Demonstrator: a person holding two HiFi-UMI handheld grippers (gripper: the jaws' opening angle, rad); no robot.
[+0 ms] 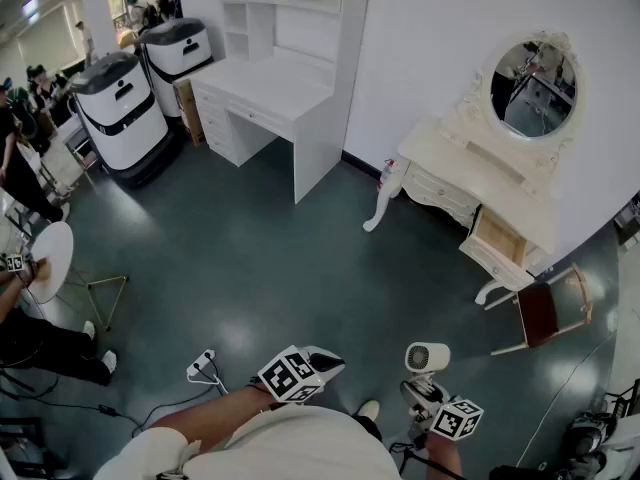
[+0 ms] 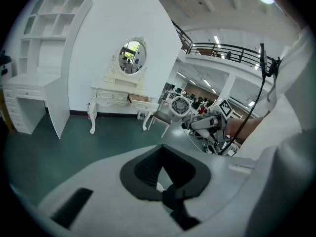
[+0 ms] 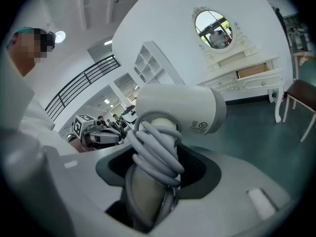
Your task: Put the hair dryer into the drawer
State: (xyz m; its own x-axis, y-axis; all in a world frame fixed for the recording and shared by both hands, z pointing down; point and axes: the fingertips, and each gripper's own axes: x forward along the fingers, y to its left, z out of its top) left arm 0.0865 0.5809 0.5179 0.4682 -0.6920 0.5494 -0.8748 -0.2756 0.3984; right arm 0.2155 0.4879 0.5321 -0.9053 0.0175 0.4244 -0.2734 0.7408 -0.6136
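Observation:
A white hair dryer (image 1: 427, 357) with its grey cord wound round the handle stands upright in my right gripper (image 1: 424, 388), low in the head view right of centre. In the right gripper view the jaws are shut on the wrapped handle (image 3: 150, 167) and the dryer's barrel (image 3: 182, 107) fills the middle. The open drawer (image 1: 497, 238) of the cream dressing table (image 1: 470, 158) is across the floor at the right, far from both grippers. My left gripper (image 1: 322, 360) is held low beside the right one; its tips come to a point and hold nothing.
A dark-seated chair (image 1: 540, 313) stands just in front of the open drawer. An oval mirror (image 1: 535, 86) tops the dressing table. A white desk with shelves (image 1: 270, 88) and two white machines (image 1: 120, 108) are at the back left. A power strip (image 1: 200, 365) lies near my feet.

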